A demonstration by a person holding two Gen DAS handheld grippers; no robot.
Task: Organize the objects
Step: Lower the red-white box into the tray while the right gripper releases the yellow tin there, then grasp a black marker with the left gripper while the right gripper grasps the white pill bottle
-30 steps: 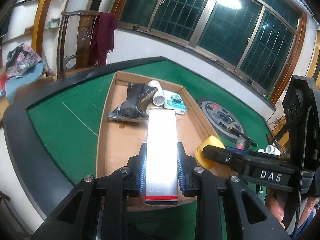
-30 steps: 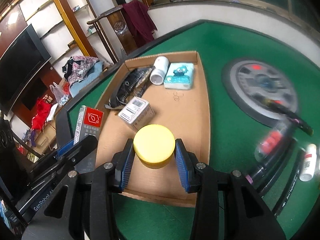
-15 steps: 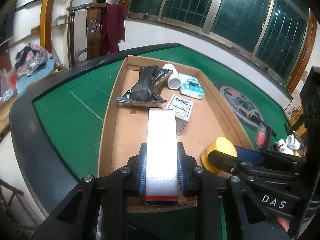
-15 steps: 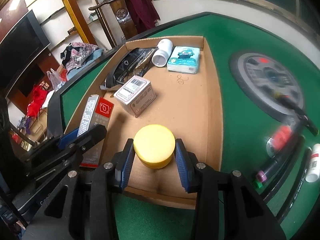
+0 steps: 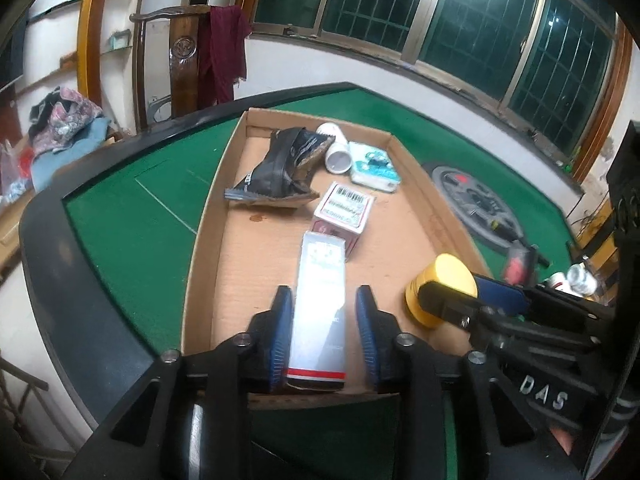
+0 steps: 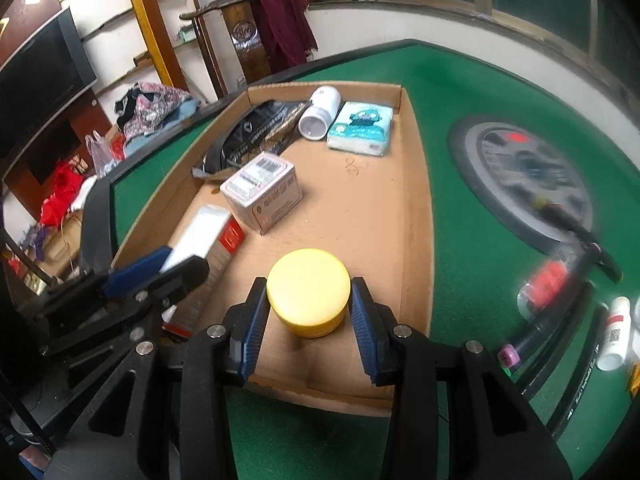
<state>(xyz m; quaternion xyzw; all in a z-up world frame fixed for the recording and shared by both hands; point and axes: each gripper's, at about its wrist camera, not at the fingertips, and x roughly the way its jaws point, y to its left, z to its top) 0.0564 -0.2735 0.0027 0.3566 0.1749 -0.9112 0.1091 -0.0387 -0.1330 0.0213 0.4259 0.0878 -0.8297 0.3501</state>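
Inside the shallow cardboard tray (image 5: 208, 216) on the green table (image 5: 132, 216), the long white box (image 5: 320, 308) lies flat on the tray floor near the front wall, its far end touching the small barcode box (image 5: 344, 212). The left gripper (image 5: 323, 336) is around it and its jaws are opening — a small gap shows between each blue pad and the box sides, so the box is not pressed. To the right, the right gripper (image 6: 308, 320) is closed on the yellow round jar (image 6: 308, 292); both pads touch its sides, and the jar is low over the tray floor near the front wall — whether it rests on the cardboard I cannot tell. At the far end of the tray lie a black pouch (image 6: 248, 136), a white bottle (image 6: 320, 116) on its side and a tissue pack (image 6: 360, 128).
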